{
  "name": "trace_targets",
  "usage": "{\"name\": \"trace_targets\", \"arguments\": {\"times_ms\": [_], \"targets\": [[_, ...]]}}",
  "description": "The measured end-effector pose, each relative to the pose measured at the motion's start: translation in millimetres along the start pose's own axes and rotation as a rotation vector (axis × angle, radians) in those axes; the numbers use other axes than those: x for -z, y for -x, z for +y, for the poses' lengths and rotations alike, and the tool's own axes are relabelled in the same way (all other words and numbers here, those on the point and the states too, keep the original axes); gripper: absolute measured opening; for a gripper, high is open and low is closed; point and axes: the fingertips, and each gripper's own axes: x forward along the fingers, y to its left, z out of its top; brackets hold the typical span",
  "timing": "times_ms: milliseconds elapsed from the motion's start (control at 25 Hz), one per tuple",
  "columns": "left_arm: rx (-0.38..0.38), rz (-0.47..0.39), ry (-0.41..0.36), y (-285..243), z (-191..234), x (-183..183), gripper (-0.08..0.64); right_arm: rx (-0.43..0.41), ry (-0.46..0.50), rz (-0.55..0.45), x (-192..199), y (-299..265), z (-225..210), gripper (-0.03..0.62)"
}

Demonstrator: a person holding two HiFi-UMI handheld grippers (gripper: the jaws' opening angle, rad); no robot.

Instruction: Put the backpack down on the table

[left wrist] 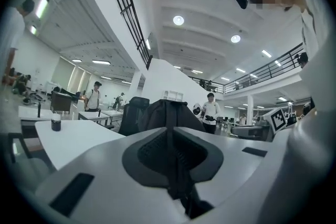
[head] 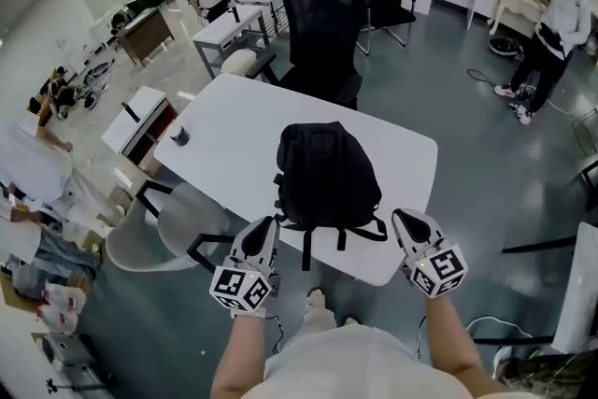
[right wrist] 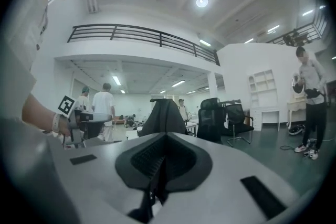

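A small dark container [head: 179, 135] stands near the table's [head: 234, 121] left corner. A black office chair [head: 322, 37] sits just beyond the far edge, and a pale chair [head: 154, 234] stands beside the left edge.

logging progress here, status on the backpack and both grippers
left gripper shut on a backpack strap, right gripper shut on the other. backpack upright on white table. small dark container at table's left edge, well clear.
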Motion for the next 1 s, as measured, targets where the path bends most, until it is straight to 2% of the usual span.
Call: {"name": "trace_targets", "arguments": {"times_ms": [120, 360, 1000], "targets": [[-0.054, -0.020, -0.003, 21, 0, -6, 0.044, 0.063, -0.010, -0.003, 1, 18, -5, 0.018], [-0.160, -0.029, -0.025, 55, 6, -9, 0.021, 0.116, 0.026, 0.030, 3, 45, -8, 0.017], [-0.181, -0.037, -0.058, 69, -11, -11, 0.022, 0.121, 0.050, 0.023, -3, 65, -12, 0.017]]}}
